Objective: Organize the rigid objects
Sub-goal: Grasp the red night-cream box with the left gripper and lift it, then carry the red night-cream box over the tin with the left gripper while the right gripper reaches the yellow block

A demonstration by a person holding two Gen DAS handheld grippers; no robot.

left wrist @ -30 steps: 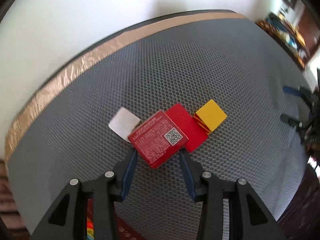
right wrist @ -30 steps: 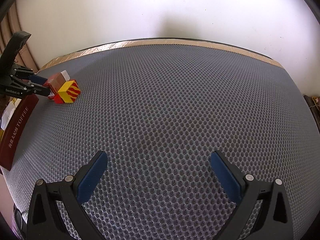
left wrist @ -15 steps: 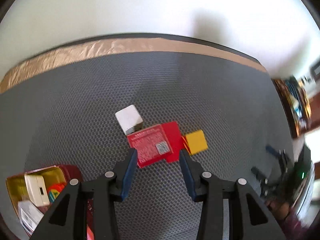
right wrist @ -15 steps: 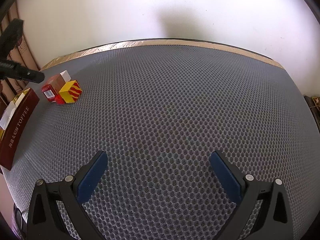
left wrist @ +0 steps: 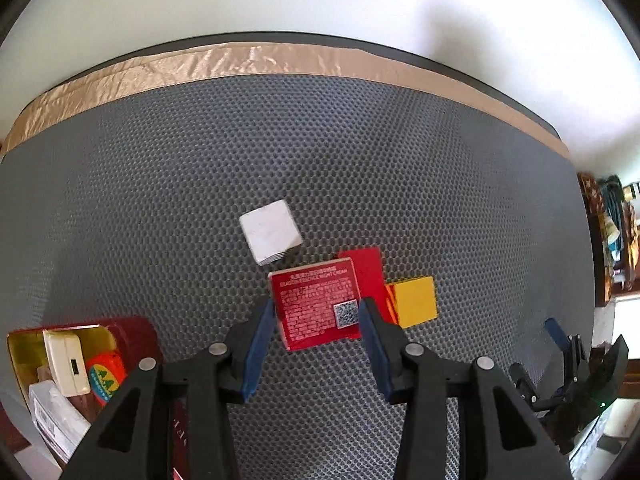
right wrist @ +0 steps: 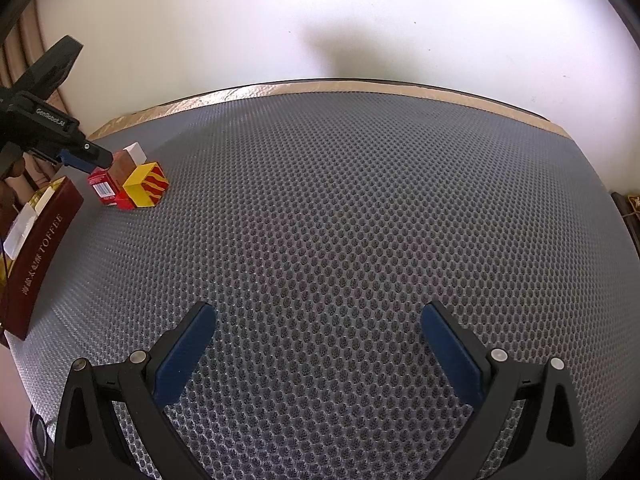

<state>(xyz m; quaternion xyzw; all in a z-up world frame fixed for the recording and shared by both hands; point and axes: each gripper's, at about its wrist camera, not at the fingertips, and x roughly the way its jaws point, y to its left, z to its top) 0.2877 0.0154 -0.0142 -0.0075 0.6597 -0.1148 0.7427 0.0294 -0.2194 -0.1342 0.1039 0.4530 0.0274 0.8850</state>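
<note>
While the left hand-held gripper hangs almost straight down over the cluster of small boxes at lower centre of the left wrist view, its jaws are opening, and the red box with the printed label sits between the blue pads without being pressed by either. That box stands on the grey mesh counter, with a white box just above and to its left, a plain red box touching its right side, and a yellow box further right. At lower left an open tin holds a white adapter and other items. The right hand-held gripper is released wide over bare mesh at the bottom of its own view, grasping nothing.

The likely trouble is crowding: the right pad sits tight against the seam between the labelled box and the plain red one, so closing could pinch both or nudge the yellow box askew. A grip taken low on the near edge could also let the box tip as it lifts towards the tin.
</note>
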